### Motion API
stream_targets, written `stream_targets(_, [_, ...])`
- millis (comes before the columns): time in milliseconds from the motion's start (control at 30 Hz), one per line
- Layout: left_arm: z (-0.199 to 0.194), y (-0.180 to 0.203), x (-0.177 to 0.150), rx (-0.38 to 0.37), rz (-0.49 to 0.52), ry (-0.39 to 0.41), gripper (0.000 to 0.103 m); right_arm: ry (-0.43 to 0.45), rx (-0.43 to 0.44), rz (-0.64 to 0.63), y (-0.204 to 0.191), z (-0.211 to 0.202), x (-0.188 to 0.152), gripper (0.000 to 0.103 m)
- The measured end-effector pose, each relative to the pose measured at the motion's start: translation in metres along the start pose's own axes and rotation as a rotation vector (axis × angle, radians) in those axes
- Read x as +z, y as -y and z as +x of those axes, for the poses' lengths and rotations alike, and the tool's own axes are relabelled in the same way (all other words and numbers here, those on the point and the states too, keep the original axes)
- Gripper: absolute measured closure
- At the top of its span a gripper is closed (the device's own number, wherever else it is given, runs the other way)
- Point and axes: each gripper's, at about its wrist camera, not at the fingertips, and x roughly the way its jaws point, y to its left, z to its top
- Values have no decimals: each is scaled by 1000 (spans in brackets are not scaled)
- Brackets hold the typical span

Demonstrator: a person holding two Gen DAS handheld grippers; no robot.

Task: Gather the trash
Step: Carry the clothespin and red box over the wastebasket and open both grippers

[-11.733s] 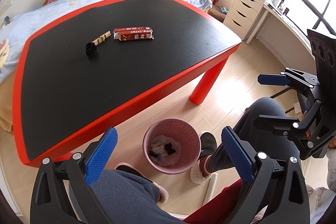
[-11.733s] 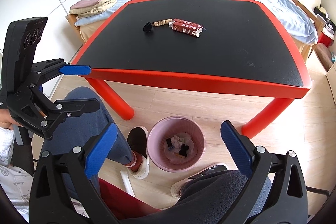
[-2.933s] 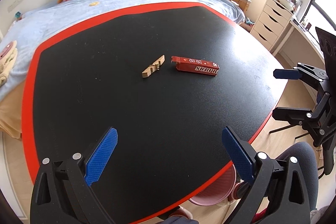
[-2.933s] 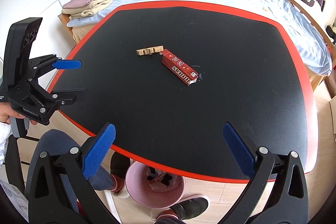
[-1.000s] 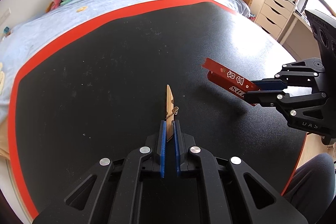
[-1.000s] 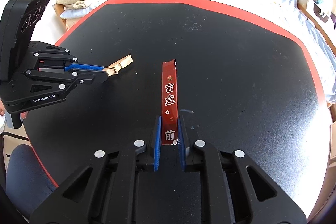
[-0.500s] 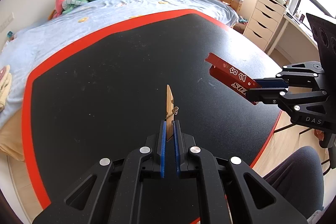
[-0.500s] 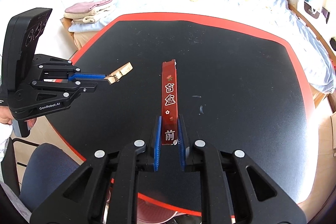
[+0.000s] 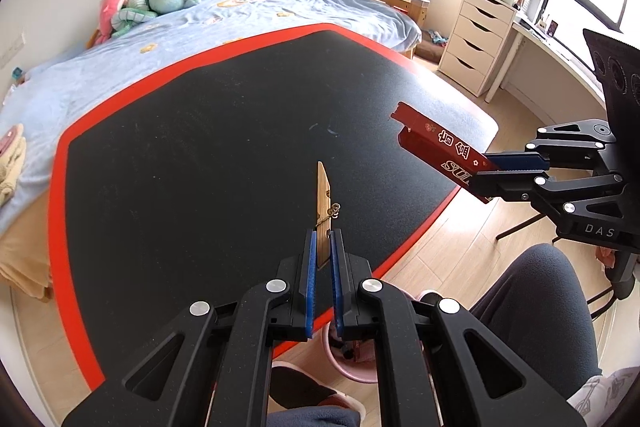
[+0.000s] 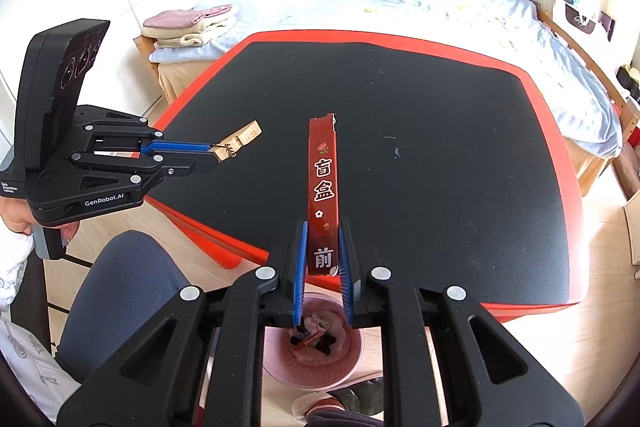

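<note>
My left gripper (image 9: 322, 247) is shut on a wooden clothespin (image 9: 323, 199) and holds it in the air over the near edge of the black table (image 9: 200, 155). My right gripper (image 10: 323, 239) is shut on a long red box (image 10: 323, 183) with white characters, held above the table's front edge. Each gripper shows in the other view: the left one with the clothespin (image 10: 240, 139), the right one with the red box (image 9: 436, 147). A pink trash bin (image 10: 316, 351) with several scraps in it stands on the floor right below the right gripper; its rim shows under the left gripper (image 9: 352, 371).
The table has a red border (image 10: 400, 39) and red legs (image 10: 216, 251). A bed with a blue sheet (image 9: 240, 11) and plush toys lies behind it. A white drawer unit (image 9: 476, 43) stands at the right. The person's knees (image 10: 120, 283) and slippers flank the bin.
Both grippers have drawn back from over the table toward its near edge, still holding the clothespin and the red box. The bin has come into view below them.
</note>
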Motion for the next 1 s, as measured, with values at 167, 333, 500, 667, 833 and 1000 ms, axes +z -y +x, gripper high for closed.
stream_targets(167, [-6, 16, -21, -20, 5, -12, 96, -14, -6, 15, -8, -12, -27, 89])
stream_targets(333, [-7, 29, -38, -39, 3, -34, 96, -40, 1, 41, -12, -17, -54, 89])
stream_targets(500, [-6, 41, -52, -61, 2, -51, 96, -65, 1, 51, -17, -19, -76, 89])
stream_targets(667, [-4, 53, -64, -76, 15, -72, 96, -90, -2, 63, -19, -15, -91, 89])
stream_targets(833, [-3, 62, -71, -87, 27, -86, 96, -108, 7, 57, -25, -13, -100, 89])
stream_targets(1000, [-4, 65, -74, -90, 31, -87, 96, -106, 9, 55, -27, -14, -101, 89])
